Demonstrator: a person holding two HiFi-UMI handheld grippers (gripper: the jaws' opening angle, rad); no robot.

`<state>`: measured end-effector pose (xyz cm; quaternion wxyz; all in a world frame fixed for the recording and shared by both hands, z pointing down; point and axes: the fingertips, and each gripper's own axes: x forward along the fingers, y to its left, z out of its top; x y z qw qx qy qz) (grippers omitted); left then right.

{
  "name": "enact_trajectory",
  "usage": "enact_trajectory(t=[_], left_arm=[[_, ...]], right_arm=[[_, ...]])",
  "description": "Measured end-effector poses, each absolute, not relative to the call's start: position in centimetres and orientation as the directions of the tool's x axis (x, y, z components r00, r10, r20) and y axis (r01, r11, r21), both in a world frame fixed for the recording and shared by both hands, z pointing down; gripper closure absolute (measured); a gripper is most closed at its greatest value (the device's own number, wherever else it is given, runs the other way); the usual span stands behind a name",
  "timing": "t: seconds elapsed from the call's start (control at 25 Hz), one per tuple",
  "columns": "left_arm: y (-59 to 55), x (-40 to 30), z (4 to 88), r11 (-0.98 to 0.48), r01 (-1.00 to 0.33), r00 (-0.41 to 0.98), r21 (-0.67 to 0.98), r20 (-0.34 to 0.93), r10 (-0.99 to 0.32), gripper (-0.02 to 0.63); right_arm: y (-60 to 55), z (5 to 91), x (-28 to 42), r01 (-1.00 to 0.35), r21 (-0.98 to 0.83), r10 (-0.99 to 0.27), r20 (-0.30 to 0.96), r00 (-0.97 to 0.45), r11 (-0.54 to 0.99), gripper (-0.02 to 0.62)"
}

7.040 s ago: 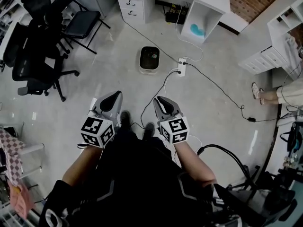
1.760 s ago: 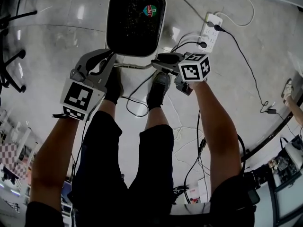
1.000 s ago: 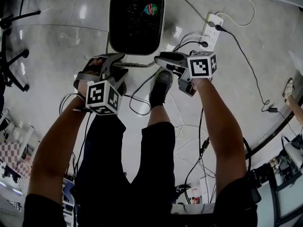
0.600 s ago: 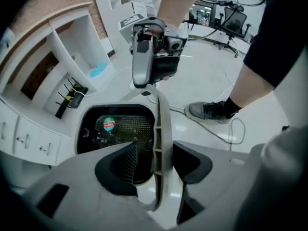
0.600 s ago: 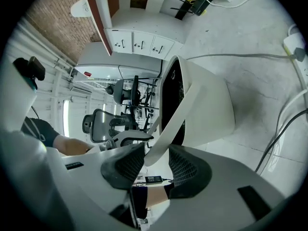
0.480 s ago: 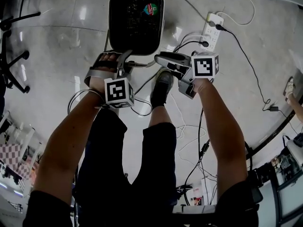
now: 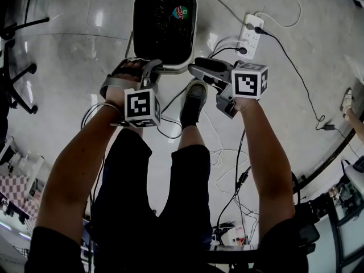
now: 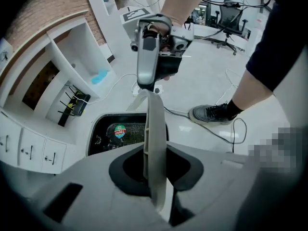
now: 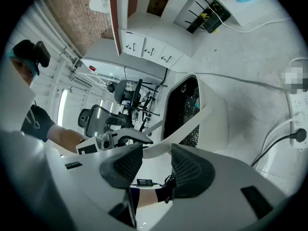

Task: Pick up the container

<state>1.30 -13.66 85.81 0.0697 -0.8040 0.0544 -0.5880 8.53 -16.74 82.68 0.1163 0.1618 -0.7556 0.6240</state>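
Grip on the container (image 7: 194, 33) is one-sided at this moment. The left hand-held gripper (image 7: 152, 71) has its jaws closed tight on the thin white handle (image 8: 155, 129), which runs as a pale strip straight up between the dark pads in the left gripper view. The right hand-held gripper (image 7: 194, 69) faces it from the other side with its jaws apart; in the right gripper view the same handle crosses the gap at the tips of the ribbed pads, with clear space between them (whether either pad touches the strip cannot be told).

The container is a white, rounded-rectangular bin with a dark mesh inside, and it sits on the glossy grey floor (image 7: 68, 56) just ahead of the person's shoe (image 7: 193, 98). A small round red-and-green sticker (image 7: 180, 13) shows inside it, toward its far right corner. Both grippers meet at the container's near edge, and their marker cubes point back toward the person's forearms.

A white power strip (image 7: 250, 30) with plugged-in black cables lies on the floor just right of the container.
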Motion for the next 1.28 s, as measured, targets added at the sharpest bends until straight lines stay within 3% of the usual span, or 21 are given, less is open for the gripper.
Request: enact_trajectory(t=[0.4, 0.8, 0.96, 1.28], left_arm=[[-17.1, 1.0, 83.6, -0.991, -0.048, 0.263, -0.122, 0.956, -0.130, 0.563], [-18.2, -2.2, 80.4, -0.901, -0.432, 0.235, 0.044, 0.970, -0.065, 0.569], [-16.2, -2.7, 77.5, -0.849, -0.523, 0.262, 0.071, 0.962, -0.081, 0.569], [-14.7, -3.8, 69.9, -0.719, -0.674, 0.349, 0.169, 0.931, -0.109, 0.569]], right_arm=[[-14.4, 78.0, 11.5, -0.424, -0.890, -0.202, 0.390, -0.898, 0.167, 0.443], [-14.2, 69.3, 10.7, -0.432, -0.879, -0.288, 0.368, -0.884, 0.203, 0.442], [-15.0, 66.8, 10.1, -0.543, -0.801, -0.337, 0.453, -0.825, 0.253, 0.443], [-16.1, 58.5, 7.8, -0.531, -0.788, -0.405, 0.395, -0.824, 0.312, 0.496]])
